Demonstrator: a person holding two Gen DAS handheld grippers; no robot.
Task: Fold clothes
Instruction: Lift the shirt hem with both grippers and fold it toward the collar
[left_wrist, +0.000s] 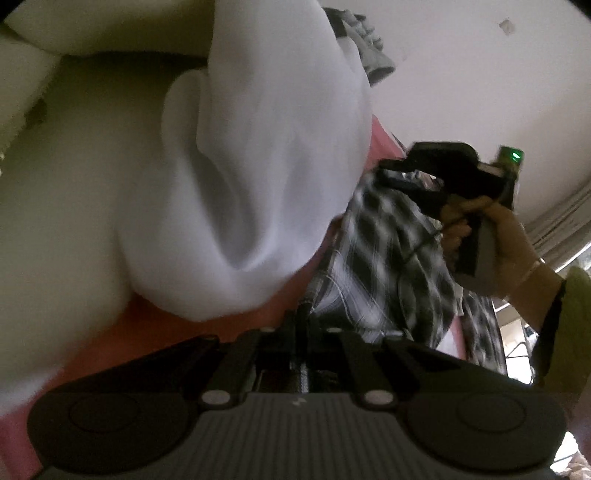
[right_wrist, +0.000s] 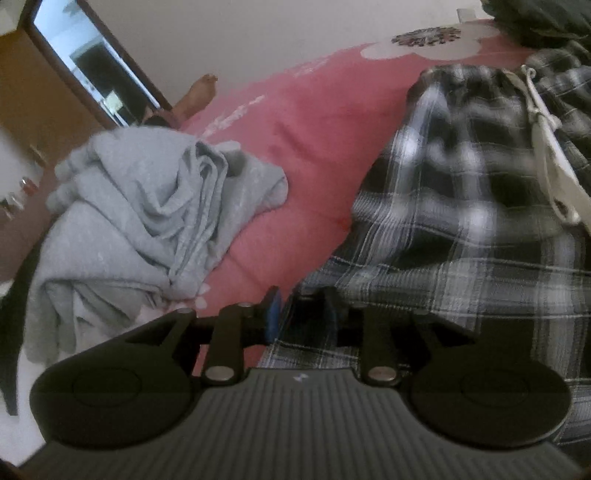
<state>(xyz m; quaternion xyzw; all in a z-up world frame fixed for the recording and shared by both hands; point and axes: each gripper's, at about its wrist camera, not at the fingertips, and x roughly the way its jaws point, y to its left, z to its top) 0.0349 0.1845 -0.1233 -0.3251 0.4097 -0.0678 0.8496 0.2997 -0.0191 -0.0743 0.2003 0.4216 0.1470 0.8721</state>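
The right gripper (right_wrist: 301, 314) is clenched on the near hem of the plaid shorts (right_wrist: 461, 206); their long axis runs away from it toward the bed's (right_wrist: 295, 122) far edge; the left gripper (left_wrist: 303, 325) pinches the same cloth, seemingly closed.

both wrist cams sit low over the pink bed (right_wrist: 314, 122), close up, tilted; both catch the plaid shorts (right_wrist: 461, 206)

Left gripper (left_wrist: 303, 317) fingers pinch plaid garment (left_wrist: 388, 251) beside white cloth (left_wrist: 266, 177)
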